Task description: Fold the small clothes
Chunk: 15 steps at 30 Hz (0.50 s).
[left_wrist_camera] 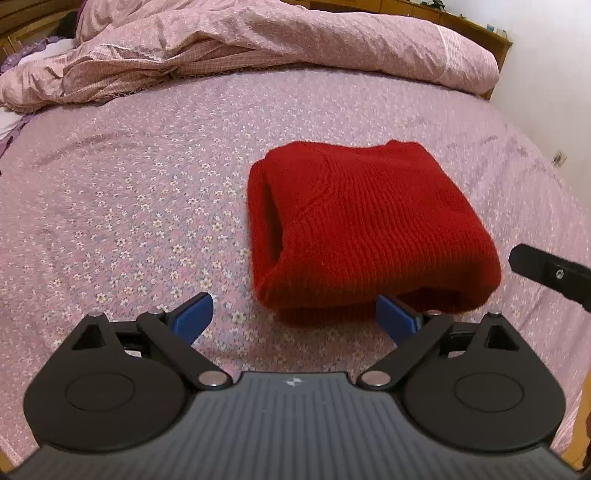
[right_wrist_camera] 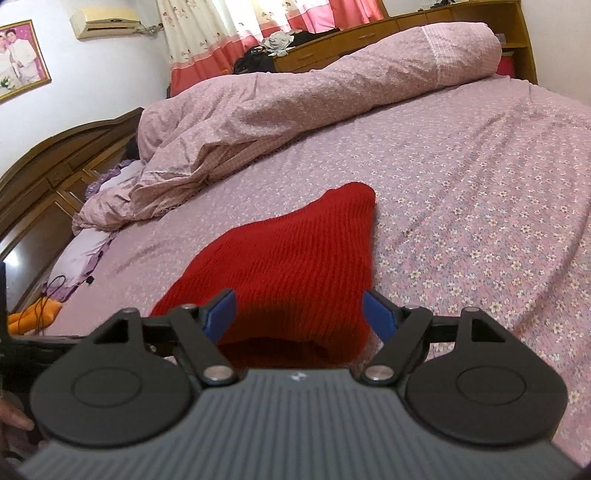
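A red knitted sweater (left_wrist_camera: pixel 362 225) lies folded into a thick bundle on the pink flowered bed sheet (left_wrist_camera: pixel 129 206). My left gripper (left_wrist_camera: pixel 293 317) is open just in front of its near left corner; the right blue pad (left_wrist_camera: pixel 393 317) sits under the sweater's near edge. In the right wrist view the same sweater (right_wrist_camera: pixel 288 266) lies straight ahead, and my right gripper (right_wrist_camera: pixel 299 314) is open with its jaws either side of the near edge, holding nothing. A black finger of the right gripper (left_wrist_camera: pixel 546 269) shows at the right of the left wrist view.
A crumpled pink duvet (left_wrist_camera: pixel 258 44) lies along the far side of the bed. A wooden headboard (right_wrist_camera: pixel 48 177), pale pillows (right_wrist_camera: pixel 85 254) and an orange object with a black cable (right_wrist_camera: pixel 37 310) are to the left. A wooden shelf unit (right_wrist_camera: pixel 406 33) stands behind.
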Available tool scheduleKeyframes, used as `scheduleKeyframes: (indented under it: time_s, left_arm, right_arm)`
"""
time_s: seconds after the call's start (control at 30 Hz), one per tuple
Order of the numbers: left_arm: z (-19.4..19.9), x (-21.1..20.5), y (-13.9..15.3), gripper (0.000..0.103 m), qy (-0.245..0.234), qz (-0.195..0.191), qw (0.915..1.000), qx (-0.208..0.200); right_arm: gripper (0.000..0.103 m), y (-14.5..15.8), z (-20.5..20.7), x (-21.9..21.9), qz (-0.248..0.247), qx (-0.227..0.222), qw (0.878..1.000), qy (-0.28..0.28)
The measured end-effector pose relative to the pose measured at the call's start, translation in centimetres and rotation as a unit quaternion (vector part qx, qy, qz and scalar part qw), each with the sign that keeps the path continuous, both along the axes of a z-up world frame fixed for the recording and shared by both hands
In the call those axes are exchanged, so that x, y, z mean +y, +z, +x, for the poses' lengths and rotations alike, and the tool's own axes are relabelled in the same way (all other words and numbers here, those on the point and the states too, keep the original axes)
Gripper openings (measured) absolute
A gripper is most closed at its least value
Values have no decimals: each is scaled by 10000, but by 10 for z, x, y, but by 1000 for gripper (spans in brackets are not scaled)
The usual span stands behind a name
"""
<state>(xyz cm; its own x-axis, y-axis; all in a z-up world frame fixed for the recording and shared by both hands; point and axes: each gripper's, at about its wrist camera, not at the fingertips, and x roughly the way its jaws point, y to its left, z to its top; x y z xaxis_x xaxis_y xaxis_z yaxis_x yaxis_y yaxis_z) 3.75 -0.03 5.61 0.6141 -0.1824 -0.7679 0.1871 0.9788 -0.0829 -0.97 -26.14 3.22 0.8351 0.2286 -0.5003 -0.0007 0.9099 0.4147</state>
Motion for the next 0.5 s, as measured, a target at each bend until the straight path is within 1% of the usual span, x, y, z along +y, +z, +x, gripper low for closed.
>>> scheduleKeyframes:
  time_s: [0.13, 0.27, 0.37, 0.5]
  left_arm:
    - [-7, -2, 1, 98, -17, 51, 10000, -14]
    - [-12, -5, 5, 100, -22, 108, 9999, -119]
    - [-16, -6, 6, 100, 5, 141, 9998, -168]
    - [-17, -6, 5, 101, 45, 134, 9998, -137]
  right_arm:
    - [78, 4, -9, 5, -162, -85, 9998, 21]
    - [78, 6, -16, 11, -293, -173, 9994, 40]
    - [83, 6, -21, 17, -439, -242, 9987, 44]
    - [83, 4, -25, 23, -677, -288, 9973, -5]
